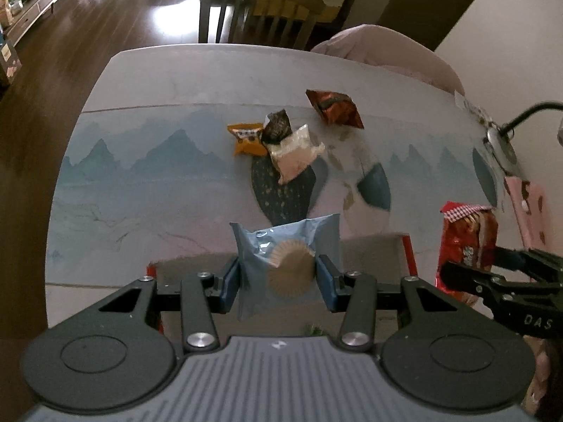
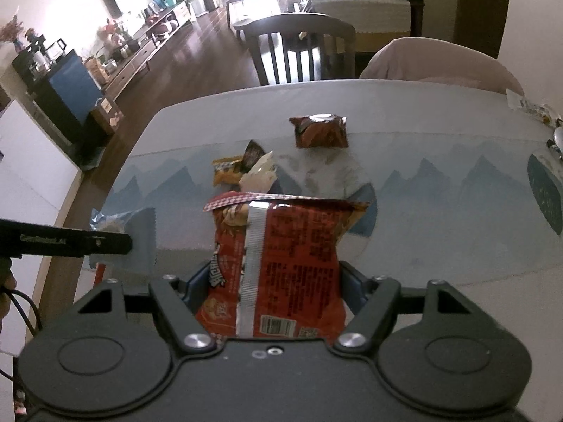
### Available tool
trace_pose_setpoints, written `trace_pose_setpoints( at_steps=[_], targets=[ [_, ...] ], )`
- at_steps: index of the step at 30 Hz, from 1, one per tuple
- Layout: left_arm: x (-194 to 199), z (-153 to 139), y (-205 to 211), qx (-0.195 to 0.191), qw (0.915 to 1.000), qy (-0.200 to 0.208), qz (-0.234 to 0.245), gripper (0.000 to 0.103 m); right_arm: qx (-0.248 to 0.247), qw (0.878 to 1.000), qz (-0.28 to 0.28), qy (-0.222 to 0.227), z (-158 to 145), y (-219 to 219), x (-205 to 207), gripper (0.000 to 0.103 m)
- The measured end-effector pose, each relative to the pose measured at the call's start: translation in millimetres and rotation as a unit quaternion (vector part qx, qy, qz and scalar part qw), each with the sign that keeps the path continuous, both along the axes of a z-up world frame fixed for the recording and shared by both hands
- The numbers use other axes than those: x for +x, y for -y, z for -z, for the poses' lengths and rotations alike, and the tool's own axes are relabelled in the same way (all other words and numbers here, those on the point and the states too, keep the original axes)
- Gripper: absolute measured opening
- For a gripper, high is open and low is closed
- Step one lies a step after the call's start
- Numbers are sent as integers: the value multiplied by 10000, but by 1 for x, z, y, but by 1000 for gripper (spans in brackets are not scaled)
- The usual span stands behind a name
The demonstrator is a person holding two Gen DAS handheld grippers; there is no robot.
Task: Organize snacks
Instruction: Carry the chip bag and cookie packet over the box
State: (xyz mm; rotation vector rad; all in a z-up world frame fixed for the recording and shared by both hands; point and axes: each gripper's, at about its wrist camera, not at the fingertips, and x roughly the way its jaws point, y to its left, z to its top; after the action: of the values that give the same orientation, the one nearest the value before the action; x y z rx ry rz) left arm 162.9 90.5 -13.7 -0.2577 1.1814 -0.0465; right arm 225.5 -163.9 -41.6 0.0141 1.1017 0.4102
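Note:
My left gripper (image 1: 278, 274) is shut on a light blue cake packet (image 1: 286, 246) and holds it above a red-edged tray (image 1: 408, 249) at the table's near side. My right gripper (image 2: 271, 281) is shut on a red snack bag (image 2: 281, 260), also seen in the left wrist view (image 1: 468, 242). The blue packet shows at the left of the right wrist view (image 2: 137, 232). On the table lie an orange packet (image 1: 246, 139), a dark packet (image 1: 278, 126), a pale packet (image 1: 295, 153) and a brown-red bag (image 1: 334, 107).
The table (image 1: 140, 183) has a mountain-print cloth. A pink item (image 1: 527, 207) and a lamp base (image 1: 499, 144) sit at its right edge. A wooden chair (image 1: 260, 10) and a pink cushioned seat (image 1: 387, 52) stand behind the table.

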Motion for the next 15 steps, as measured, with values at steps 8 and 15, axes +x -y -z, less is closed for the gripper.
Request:
trace_pose_setpoints(
  at_steps=[8,15],
  targets=[
    [-33,12,10,220,9992,-129,318,45,-83,9997,-196,-103,9,-16,-29,74],
    [-53,35,20,420,9965,-356,628,45,-214,9983,-450,-296,26,-32,-47,74]
  ],
)
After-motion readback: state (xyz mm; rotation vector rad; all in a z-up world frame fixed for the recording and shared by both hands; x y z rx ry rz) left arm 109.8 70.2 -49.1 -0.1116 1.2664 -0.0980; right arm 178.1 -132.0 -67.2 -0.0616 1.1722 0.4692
